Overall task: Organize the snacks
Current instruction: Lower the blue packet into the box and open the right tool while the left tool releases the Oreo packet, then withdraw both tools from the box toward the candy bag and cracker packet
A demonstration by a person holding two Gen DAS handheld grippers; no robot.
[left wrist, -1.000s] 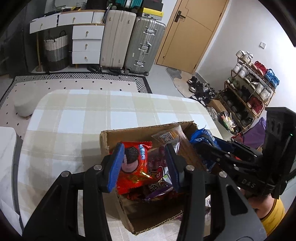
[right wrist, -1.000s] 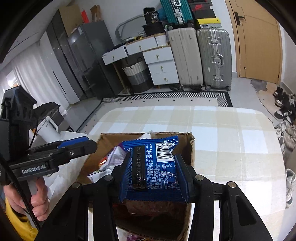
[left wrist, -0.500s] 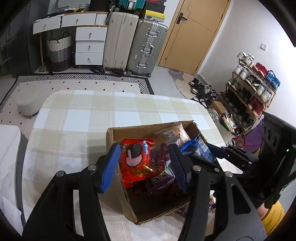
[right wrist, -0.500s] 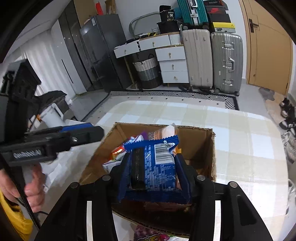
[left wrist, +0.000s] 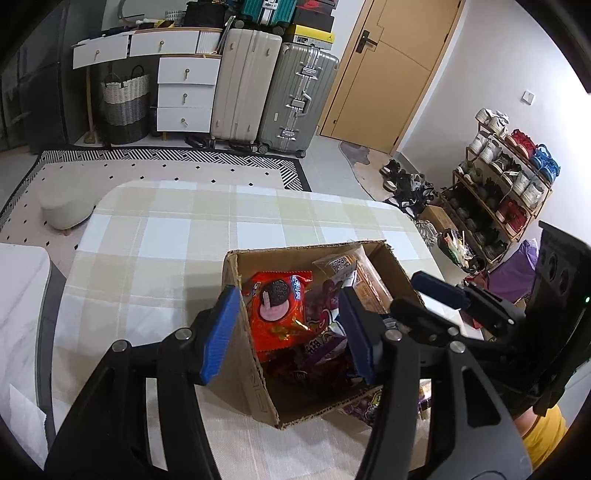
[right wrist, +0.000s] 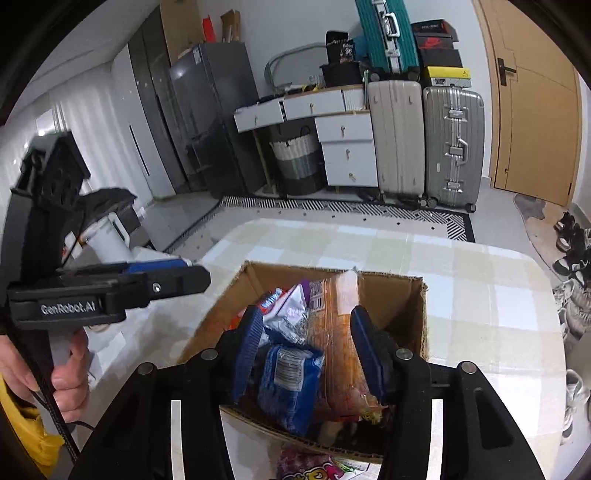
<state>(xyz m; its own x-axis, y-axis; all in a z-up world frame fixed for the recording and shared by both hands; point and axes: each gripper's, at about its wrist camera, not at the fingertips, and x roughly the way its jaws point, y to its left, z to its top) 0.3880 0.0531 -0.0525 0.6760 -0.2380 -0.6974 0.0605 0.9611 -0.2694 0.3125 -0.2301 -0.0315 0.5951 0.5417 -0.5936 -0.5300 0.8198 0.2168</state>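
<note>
Both grippers hang loose over the cardboard box (left wrist: pixel 255 373), nothing pinched: left gripper (left wrist: pixel 288 332) empty, right gripper (right wrist: pixel 308 350) with jaws just eased apart. Its blue cookie pack (right wrist: pixel 288 384) now lies inside with the red cookie pack (left wrist: pixel 279 310). One purple packet (right wrist: pixel 314 467) sits outside on the table (left wrist: pixel 166 236), so I'd guess nearly done.

Behind the checked counter (left wrist: pixel 177 229): a beige suitcase (left wrist: pixel 243 81) and a grey suitcase (left wrist: pixel 295 96) upright side by side, touching, just beside a white drawer unit (left wrist: pixel 184 92) and a two-tone woven basket (left wrist: pixel 125 103). To the right, a closed wooden door (left wrist: pixel 399 70), a shoe rack (left wrist: pixel 502 184) packed with shoes, loose shoes (left wrist: pixel 406 181) on the floor near it. Seen from the right wrist: a dark fridge (right wrist: pixel 214 114) at the wall, a teal suitcase (right wrist: pixel 380 33) atop the stack, a patterned rug (right wrist: pixel 332 206) along the floor.
</note>
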